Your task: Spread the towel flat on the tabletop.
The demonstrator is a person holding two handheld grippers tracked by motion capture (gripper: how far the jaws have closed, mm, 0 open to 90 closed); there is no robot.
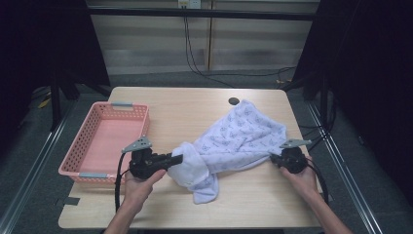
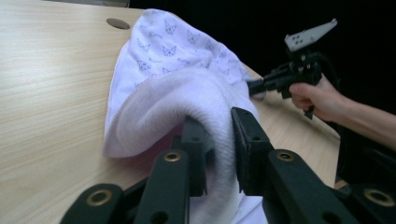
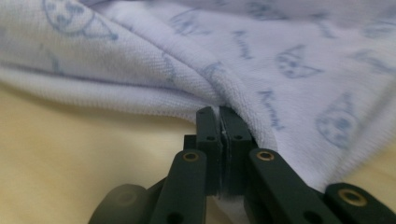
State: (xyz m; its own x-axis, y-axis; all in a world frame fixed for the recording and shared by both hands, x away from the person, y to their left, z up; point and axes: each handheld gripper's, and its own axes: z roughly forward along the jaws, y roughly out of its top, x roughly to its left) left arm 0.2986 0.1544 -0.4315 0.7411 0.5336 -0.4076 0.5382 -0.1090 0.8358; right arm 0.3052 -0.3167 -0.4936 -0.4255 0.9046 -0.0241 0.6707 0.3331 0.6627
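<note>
Two grippers pinch the printed towel point(image 1: 234, 139) at mid-table: left gripper point(image 1: 176, 159) on a bunched fold, right gripper point(image 1: 273, 158) clamped on its right edge. Spreading underway; next, pull apart evenly.

From my seat the pink plastic basket point(image 1: 104, 141) sits at about nine o'clock on the light wooden table point(image 1: 185, 109), empty, with grey handles at its near and far ends. A dark round hole point(image 1: 234, 101) marks the tabletop near twelve o'clock. Beyond the far edge, black cables point(image 1: 195, 63) hang down onto the grey floor point(image 1: 160, 79).
</note>
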